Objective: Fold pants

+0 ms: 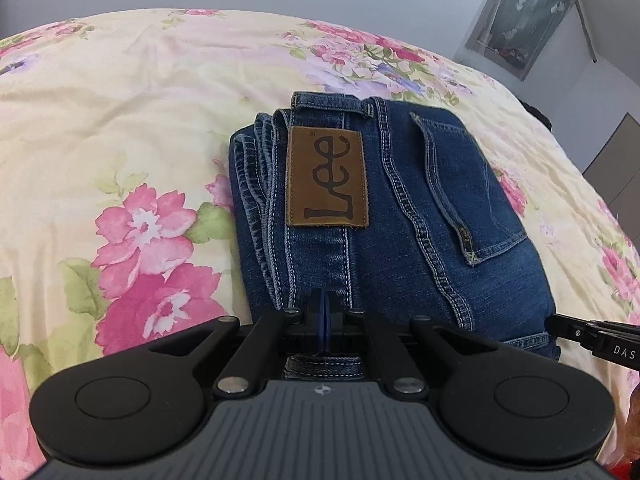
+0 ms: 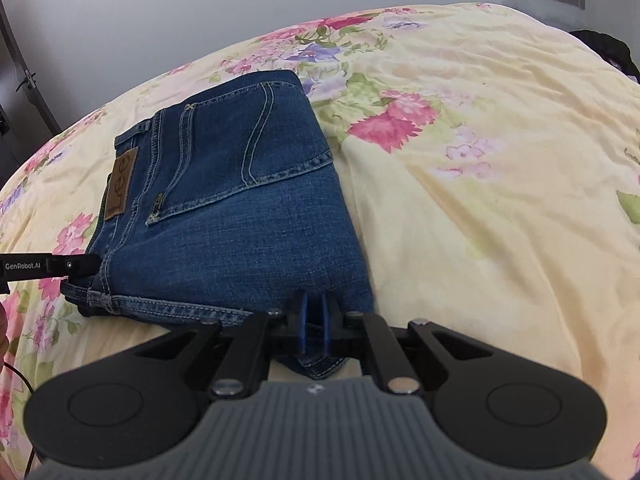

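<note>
Denim, dark blue and stitched in pale thread, makes up the folded pair of jeans (image 1: 400, 208) lying as a compact stack on the cream floral bedspread (image 1: 120, 120), roughly in the middle of the bed and a little toward the near edge. At the stack's left side the layered edges show one above another beside the brown leather brand patch (image 1: 327, 178), which suggests the legs are already doubled under the seat, so the fold looks close to finished. The back pocket (image 1: 468, 192) faces up, further right.

Over the near-left part of the stack sits the left gripper (image 1: 323, 322), its blue-padded fingers drawn almost fully together. Denim lies right beneath and behind them, yet I cannot tell whether any cloth is pinched between the pads or they merely rest on top. Held there, it seems placed to steady or press that near edge.

Further right, the right gripper (image 2: 315, 320) stands at the stack's near-right corner, jaws likewise narrowed to a thin slit. A hemmed corner of denim pokes out below its fingers in the right wrist view, so it may be nipping that corner; the contact itself is hidden. With both tools at the near edge, the likely purpose is squaring the bundle.
</note>
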{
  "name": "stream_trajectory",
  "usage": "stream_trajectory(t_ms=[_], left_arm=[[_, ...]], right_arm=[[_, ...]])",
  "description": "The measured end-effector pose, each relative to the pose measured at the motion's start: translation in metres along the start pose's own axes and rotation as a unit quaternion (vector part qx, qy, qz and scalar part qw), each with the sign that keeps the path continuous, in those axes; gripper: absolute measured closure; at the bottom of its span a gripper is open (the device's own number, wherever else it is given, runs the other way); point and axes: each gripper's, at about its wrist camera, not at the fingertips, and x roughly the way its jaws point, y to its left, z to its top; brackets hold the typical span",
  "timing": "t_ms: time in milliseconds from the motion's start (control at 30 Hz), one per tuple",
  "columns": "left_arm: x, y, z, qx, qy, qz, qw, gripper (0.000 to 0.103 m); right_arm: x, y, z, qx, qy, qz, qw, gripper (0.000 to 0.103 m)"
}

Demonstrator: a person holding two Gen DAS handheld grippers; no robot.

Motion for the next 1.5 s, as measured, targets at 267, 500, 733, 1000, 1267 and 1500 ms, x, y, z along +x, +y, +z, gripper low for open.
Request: stream_trajectory(t_ms=[267, 500, 733, 1000, 1267, 1500], left_arm=[[-0.012, 0.037, 0.022, -0.104, -0.045, -0.054, 0.9922, 0.027], [0.023, 0.075, 0.03, -0.195, -0.047, -0.132, 0.9707, 0.021], [0.062, 0.106, 0.036, -0.249, -0.037, -0.191, 0.9488, 0.015], [0.082, 0.094, 0.046, -0.219, -0.029, -0.229, 0.9482, 0.012], [0.07, 0.089, 0.046, -0.214, -0.028, -0.195, 0.9567, 0.052], [0.041, 0.076, 0.056, -0.189, -0.042, -0.174, 0.9654, 0.073]], right_arm=[[-0.009, -0.013, 0.044, 0.017, -0.028, 0.058, 0.998, 0.054], [0.036, -0.049, 0.066, 0.111, -0.006, 0.122, 0.986, 0.04], [0.083, -0.079, 0.08, 0.19, 0.025, 0.192, 0.962, 0.042], [0.124, -0.089, 0.086, 0.238, 0.044, 0.26, 0.935, 0.058], [0.111, -0.073, 0.097, 0.219, 0.038, 0.255, 0.941, 0.078], [0.066, -0.041, 0.119, 0.164, 0.012, 0.241, 0.956, 0.087]])
